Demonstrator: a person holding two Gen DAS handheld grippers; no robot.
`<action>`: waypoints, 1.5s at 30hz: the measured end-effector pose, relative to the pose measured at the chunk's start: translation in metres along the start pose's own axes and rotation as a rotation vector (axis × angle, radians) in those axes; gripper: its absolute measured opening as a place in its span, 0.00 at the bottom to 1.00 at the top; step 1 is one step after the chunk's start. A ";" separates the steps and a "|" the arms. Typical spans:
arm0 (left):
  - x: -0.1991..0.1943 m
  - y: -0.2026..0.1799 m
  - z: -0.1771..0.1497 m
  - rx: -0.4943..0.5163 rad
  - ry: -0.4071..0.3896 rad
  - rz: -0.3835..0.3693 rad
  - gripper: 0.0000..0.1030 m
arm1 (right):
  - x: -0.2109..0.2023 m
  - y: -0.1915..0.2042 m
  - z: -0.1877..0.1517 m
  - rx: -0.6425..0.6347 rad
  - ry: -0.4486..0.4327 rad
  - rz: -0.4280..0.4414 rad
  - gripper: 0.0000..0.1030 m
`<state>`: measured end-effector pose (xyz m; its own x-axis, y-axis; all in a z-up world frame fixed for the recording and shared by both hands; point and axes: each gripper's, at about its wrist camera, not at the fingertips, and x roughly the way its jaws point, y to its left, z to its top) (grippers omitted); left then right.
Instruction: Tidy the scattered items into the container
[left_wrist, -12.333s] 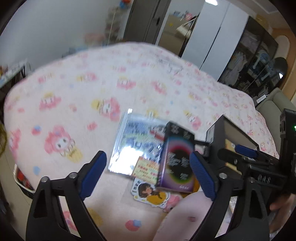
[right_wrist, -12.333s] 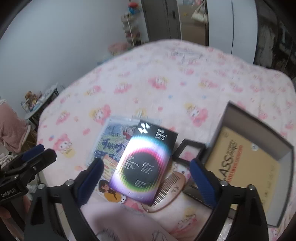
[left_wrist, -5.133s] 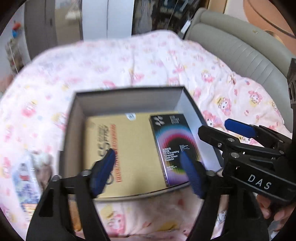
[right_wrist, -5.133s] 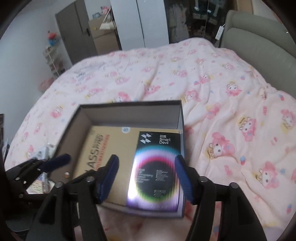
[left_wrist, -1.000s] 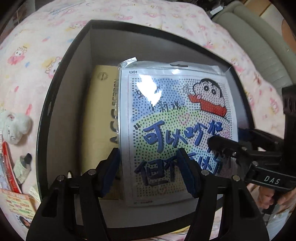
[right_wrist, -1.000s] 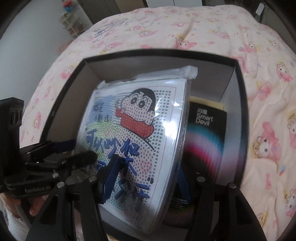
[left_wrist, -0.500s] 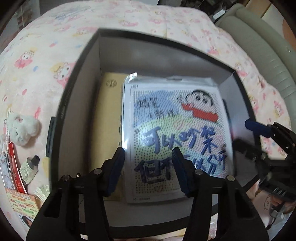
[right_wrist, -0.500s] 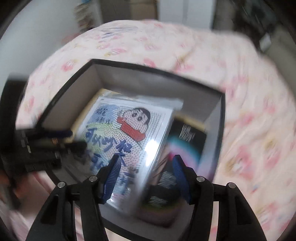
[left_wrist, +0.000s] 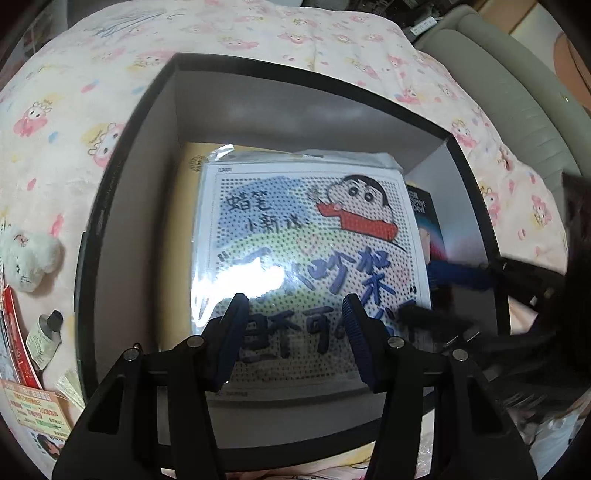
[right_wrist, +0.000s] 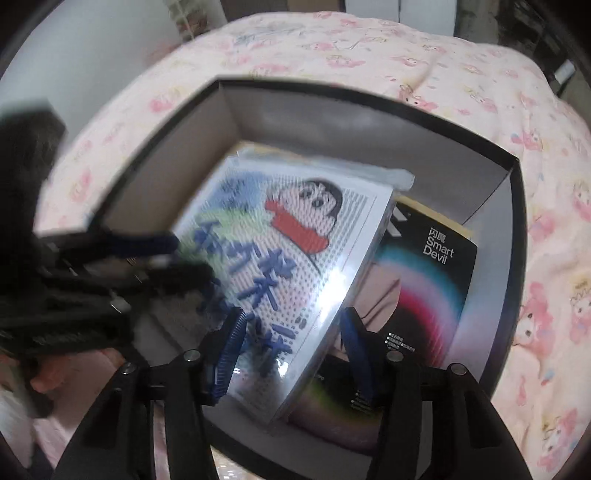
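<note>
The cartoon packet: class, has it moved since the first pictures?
Yes. The cartoon packet left the bedspread and now lies inside the box, overlapping the black card.

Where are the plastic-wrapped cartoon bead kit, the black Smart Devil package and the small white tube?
plastic-wrapped cartoon bead kit (left_wrist: 306, 258), left wrist view, centre of its printed face
black Smart Devil package (right_wrist: 432, 280), right wrist view, its colourful front
small white tube (left_wrist: 43, 339), left wrist view, its body

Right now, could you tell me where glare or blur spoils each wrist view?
Left wrist view: white glare on the cartoon packet wipes out its lower-left lettering, and the right claw at the right edge is smeared. Right wrist view: the whole frame is softer, the packet's print streaked, the left claw blurred.
</note>
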<state>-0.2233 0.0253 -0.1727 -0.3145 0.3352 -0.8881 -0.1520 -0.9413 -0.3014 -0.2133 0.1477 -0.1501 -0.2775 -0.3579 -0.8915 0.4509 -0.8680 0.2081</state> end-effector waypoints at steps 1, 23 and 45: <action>0.001 -0.006 0.001 0.024 0.000 0.000 0.51 | -0.010 -0.007 0.002 0.033 -0.034 0.002 0.48; 0.047 -0.072 0.021 0.126 0.152 0.249 0.71 | -0.032 -0.049 -0.004 0.169 -0.132 -0.160 0.46; -0.001 -0.008 0.014 -0.073 0.013 0.024 0.45 | 0.020 -0.005 -0.007 -0.053 0.028 -0.305 0.54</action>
<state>-0.2350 0.0334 -0.1641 -0.3047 0.3121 -0.8999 -0.0757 -0.9497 -0.3038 -0.2150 0.1478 -0.1719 -0.3841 -0.0734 -0.9204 0.3937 -0.9147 -0.0913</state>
